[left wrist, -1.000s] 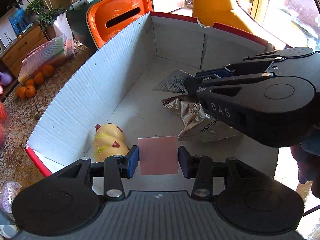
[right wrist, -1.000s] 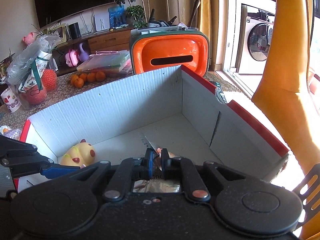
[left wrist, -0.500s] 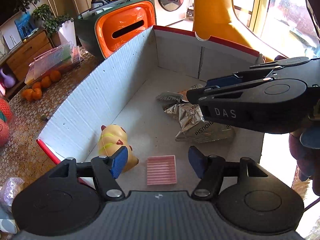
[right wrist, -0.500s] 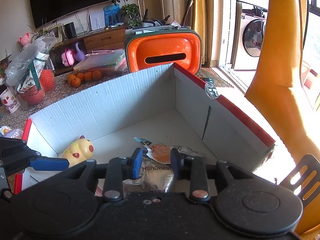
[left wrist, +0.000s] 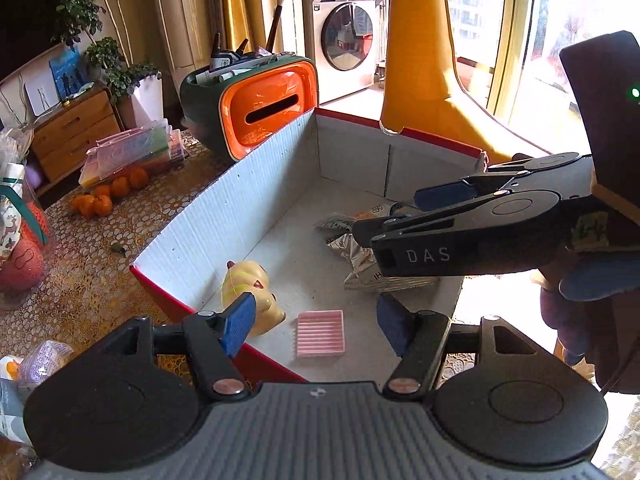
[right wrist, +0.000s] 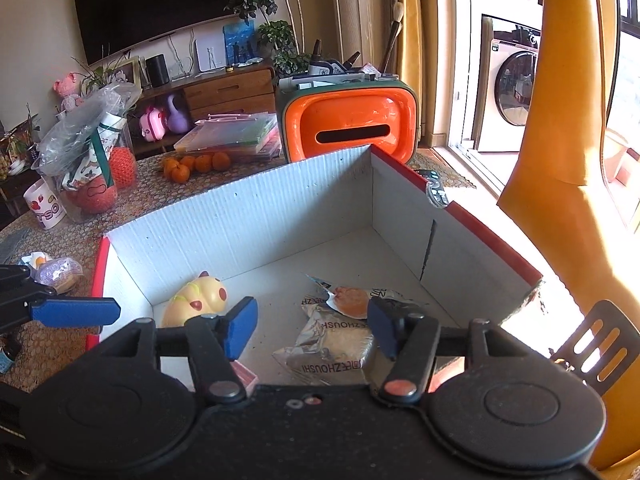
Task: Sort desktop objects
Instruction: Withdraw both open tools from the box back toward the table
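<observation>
A white cardboard box (left wrist: 224,216) with a red rim holds a yellow squishy toy (left wrist: 248,292), a pink ribbed dish (left wrist: 320,332) and a silver snack packet (right wrist: 336,344). A smaller packet (right wrist: 348,300) with an orange picture lies on the silver one. My left gripper (left wrist: 314,308) hangs open above the box's near edge, over the pink dish, with nothing between its pads. My right gripper (right wrist: 312,320) hovers above the two packets. Its jaws are opening and the pads touch neither packet. From the left wrist view the right gripper (left wrist: 400,216) shows side-on over the packets.
An orange and green storage case (left wrist: 264,112) with pens stands behind the box. Oranges (left wrist: 108,196) and a flat plastic case (left wrist: 132,152) lie on the patterned table to the left. A remote (right wrist: 436,192) rests by the box's far right rim. A wrapped snack (left wrist: 44,360) lies near the left gripper.
My left gripper opened and let go of the pink dish, which now lies on the box floor; the gripper rose and drew back. My right gripper opened off the small packet and lifted slightly.
</observation>
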Demonstrator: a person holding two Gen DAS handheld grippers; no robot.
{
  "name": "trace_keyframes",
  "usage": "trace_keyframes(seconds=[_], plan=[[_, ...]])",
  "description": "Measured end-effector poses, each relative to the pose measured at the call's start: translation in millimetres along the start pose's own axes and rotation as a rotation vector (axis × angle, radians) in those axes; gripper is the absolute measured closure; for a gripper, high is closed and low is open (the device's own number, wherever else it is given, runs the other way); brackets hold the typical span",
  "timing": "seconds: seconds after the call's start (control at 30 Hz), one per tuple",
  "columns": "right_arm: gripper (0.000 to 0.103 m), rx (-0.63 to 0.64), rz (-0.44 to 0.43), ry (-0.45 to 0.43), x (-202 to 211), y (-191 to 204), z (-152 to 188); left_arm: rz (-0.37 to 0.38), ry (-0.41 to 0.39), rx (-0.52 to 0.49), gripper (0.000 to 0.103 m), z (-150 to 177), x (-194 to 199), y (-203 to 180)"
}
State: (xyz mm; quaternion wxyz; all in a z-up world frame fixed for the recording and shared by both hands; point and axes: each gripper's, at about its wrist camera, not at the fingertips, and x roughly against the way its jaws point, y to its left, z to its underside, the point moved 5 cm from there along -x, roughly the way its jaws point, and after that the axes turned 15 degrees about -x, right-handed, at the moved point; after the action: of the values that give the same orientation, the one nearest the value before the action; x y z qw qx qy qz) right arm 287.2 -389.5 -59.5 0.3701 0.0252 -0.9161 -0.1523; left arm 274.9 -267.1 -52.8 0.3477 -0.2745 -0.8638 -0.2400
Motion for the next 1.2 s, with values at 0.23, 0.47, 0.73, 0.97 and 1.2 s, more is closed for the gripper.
trace_keyframes(seconds=[0.23, 0.47, 0.73, 0.97, 1.2], plan=[[0.028, -0.006, -0.022, -0.015, 18, 12, 6, -0.001, -0.029, 0.031, 0.037, 14, 27, 6], [0.015, -0.037, -0.043, -0.042, 39, 21, 13, -0.020, -0.060, 0.069, 0.025, 31, 54, 17], [0.011, -0.055, -0.049, -0.089, 63, 36, 23, -0.032, -0.085, 0.114, 0.020, 54, 80, 27], [0.011, -0.054, -0.064, -0.098, 79, 51, 38, -0.029, -0.105, 0.149, 0.017, 76, 99, 36], [0.010, -0.082, -0.077, -0.101, 95, 67, 54, -0.076, -0.138, 0.181, 0.015, 100, 124, 51]])
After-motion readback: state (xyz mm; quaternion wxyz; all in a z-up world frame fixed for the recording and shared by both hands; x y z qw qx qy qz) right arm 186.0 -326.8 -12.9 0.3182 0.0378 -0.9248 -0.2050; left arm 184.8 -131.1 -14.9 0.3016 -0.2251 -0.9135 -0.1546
